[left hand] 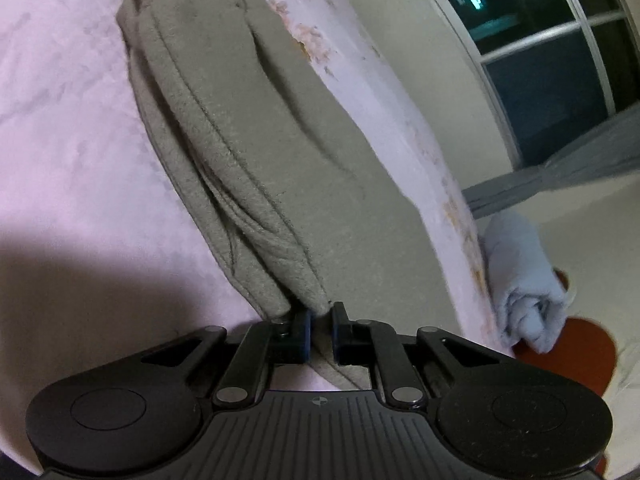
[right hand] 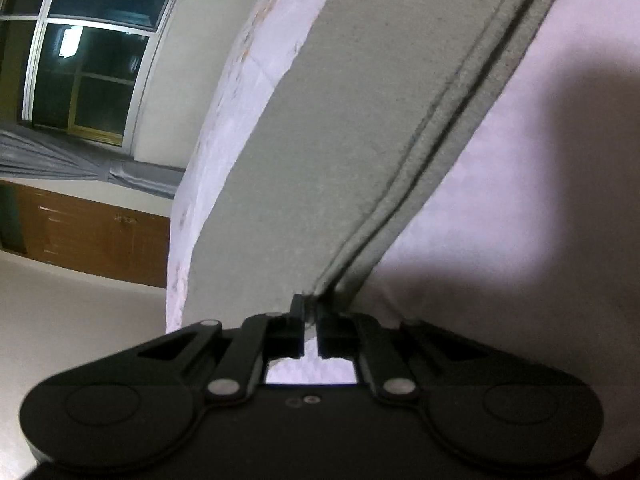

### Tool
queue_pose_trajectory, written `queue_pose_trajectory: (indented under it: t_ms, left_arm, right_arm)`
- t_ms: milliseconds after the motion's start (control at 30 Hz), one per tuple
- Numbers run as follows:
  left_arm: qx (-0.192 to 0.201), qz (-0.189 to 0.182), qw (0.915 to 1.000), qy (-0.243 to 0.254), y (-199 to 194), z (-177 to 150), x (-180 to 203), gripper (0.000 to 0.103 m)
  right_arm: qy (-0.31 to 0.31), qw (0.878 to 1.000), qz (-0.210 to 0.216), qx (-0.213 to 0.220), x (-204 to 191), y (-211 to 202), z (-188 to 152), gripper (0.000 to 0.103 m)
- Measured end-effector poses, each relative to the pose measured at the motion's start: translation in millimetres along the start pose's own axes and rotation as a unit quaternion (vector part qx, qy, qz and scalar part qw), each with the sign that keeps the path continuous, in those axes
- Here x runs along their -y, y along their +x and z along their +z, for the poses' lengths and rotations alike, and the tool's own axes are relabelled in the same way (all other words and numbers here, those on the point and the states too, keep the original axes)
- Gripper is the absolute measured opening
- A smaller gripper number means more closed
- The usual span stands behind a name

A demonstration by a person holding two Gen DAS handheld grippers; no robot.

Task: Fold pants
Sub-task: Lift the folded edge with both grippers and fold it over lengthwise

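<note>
Pants (left hand: 260, 128), grey and folded lengthwise, lay along the pale pink bed (left hand: 60, 140), running from the left claw (left hand: 320, 322) toward eleven o'clock. That left claw was clenched on the near hem. The right claw (right hand: 310, 314) was likewise clenched on the layered edge, which ran off toward one o'clock.
</note>
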State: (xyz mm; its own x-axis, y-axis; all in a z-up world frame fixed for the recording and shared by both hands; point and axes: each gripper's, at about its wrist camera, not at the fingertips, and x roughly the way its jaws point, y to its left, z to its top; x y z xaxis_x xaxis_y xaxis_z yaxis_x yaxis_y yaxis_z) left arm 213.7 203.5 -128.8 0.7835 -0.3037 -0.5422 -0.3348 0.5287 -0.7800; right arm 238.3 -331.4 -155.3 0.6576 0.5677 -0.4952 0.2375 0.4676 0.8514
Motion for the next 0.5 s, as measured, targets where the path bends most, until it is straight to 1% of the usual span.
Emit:
queue_pose_trajectory:
  t_ms: [33,67,100,133,200,233,267,300,333,367,400,433,467,500]
  left_arm:
    - [-0.002,-0.002,1.0000,0.002,-3,-1,0,0.016]
    - [-0.001,-0.004,1.0000,0.008,-7,-1,-1,0.020]
    - [0.003,-0.001,0.9998,0.019,-15,-1,-1,0.021]
    - [0.012,0.012,0.9992,0.035,-22,-1,3,0.025]
    - [0.035,0.049,0.9948,0.082,-36,0,16,0.042]
    - [0.049,0.070,0.9899,0.113,-39,0,27,0.055]
    - [0.061,0.099,0.9803,0.160,-39,-1,40,0.058]
    - [0.076,0.120,0.9697,0.199,-37,-2,53,0.058]
    - [0.093,0.138,0.9574,0.236,-34,-4,66,0.058]
    - [0.101,0.154,0.9442,0.273,-28,-6,78,0.059]
    - [0.105,0.170,0.9321,0.302,-21,-9,89,0.062]
    - [0.105,0.173,0.9248,0.322,-13,-12,98,0.067]
    - [0.101,0.165,0.9203,0.340,-5,-15,105,0.075]
    - [0.099,0.165,0.9150,0.355,5,-19,111,0.076]
  right_arm:
    - [0.003,1.000,0.003,-0.007,-1,-5,2,0.009]
    - [-0.004,1.000,0.007,-0.003,-4,-13,3,0.021]
    - [-0.026,1.000,-0.002,0.008,-10,-24,4,0.025]
    - [-0.049,0.998,-0.017,0.019,-14,-36,7,0.026]
    - [-0.073,0.995,-0.027,0.055,-19,-60,13,0.026]
    - [-0.084,0.993,-0.032,0.073,-21,-70,18,0.026]
    - [-0.100,0.991,-0.042,0.080,-24,-73,22,0.026]
    - [-0.123,0.988,-0.058,0.077,-29,-70,26,0.026]
    - [-0.143,0.985,-0.067,0.072,-34,-65,27,0.026]
    - [-0.176,0.980,-0.074,0.063,-42,-57,25,0.026]
    - [-0.217,0.971,-0.087,0.055,-54,-46,19,0.026]
    - [-0.262,0.959,-0.099,0.050,-68,-33,10,0.026]
    - [-0.298,0.948,-0.099,0.042,-80,-21,1,0.026]
    - [-0.325,0.941,-0.092,0.033,-91,-9,-8,0.026]
